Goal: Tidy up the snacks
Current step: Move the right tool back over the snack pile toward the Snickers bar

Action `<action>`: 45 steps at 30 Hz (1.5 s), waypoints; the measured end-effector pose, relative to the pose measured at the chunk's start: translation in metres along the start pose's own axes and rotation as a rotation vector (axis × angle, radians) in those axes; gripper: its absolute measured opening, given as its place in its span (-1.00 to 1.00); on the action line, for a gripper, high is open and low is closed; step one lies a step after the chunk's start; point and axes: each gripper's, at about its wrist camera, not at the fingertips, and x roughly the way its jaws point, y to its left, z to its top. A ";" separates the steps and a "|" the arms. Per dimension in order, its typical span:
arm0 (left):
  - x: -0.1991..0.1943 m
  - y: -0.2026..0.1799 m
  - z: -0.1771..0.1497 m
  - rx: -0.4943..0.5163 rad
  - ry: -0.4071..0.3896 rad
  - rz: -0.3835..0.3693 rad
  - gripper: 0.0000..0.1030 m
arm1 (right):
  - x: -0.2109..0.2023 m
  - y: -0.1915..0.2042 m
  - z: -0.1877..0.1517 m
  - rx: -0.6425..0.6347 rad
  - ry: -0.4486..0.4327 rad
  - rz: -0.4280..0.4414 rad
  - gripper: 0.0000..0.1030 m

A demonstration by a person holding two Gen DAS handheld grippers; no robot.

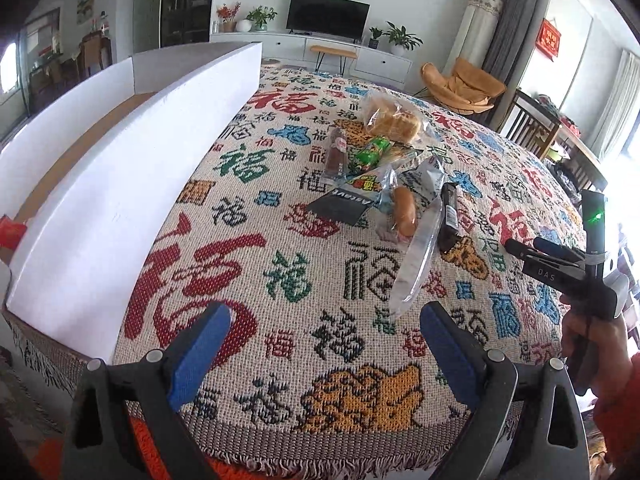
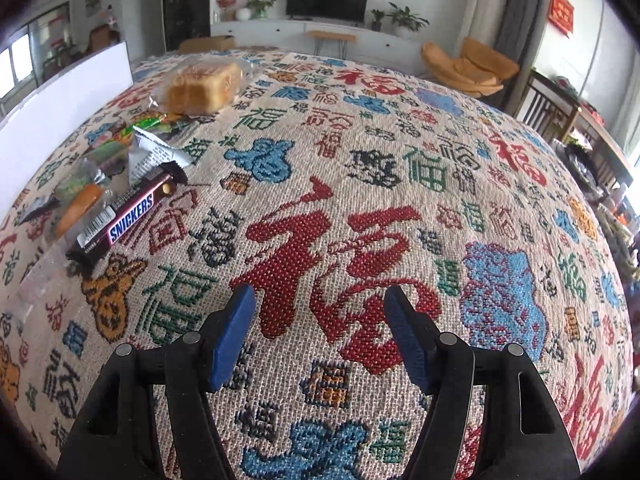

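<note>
A pile of snacks lies on the patterned tablecloth (image 1: 320,280): a bagged bread loaf (image 1: 394,120), green packets (image 1: 370,154), a dark sausage stick (image 1: 336,154), a black packet (image 1: 344,204), an orange sausage (image 1: 405,210) in clear wrap and a Snickers bar (image 1: 448,216). My left gripper (image 1: 326,340) is open and empty, short of the pile. A white box (image 1: 120,184) stands at the left. In the right wrist view my right gripper (image 2: 320,336) is open and empty over bare cloth, with the Snickers bar (image 2: 128,216) and bread loaf (image 2: 204,84) to its left.
The right gripper's body (image 1: 568,272) and the hand holding it show at the right edge of the left wrist view. A red item (image 1: 10,232) lies inside the box. A TV stand (image 1: 328,46), an orange chair (image 1: 464,84) and wooden chairs (image 1: 532,124) stand beyond the table.
</note>
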 end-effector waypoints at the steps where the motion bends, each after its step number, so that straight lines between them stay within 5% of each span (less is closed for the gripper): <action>1: -0.001 0.008 -0.002 -0.025 0.005 -0.010 0.85 | 0.002 0.000 0.000 0.003 -0.007 -0.001 0.41; 6: 0.008 0.025 -0.003 -0.101 0.032 -0.021 0.85 | 0.009 -0.008 0.001 0.054 0.012 0.019 0.56; 15: 0.016 0.020 -0.004 -0.082 0.071 -0.038 0.85 | 0.012 -0.013 0.001 0.090 0.026 0.045 0.68; 45: 0.019 0.022 -0.005 -0.095 0.093 -0.021 0.85 | 0.013 -0.013 0.002 0.092 0.027 0.046 0.69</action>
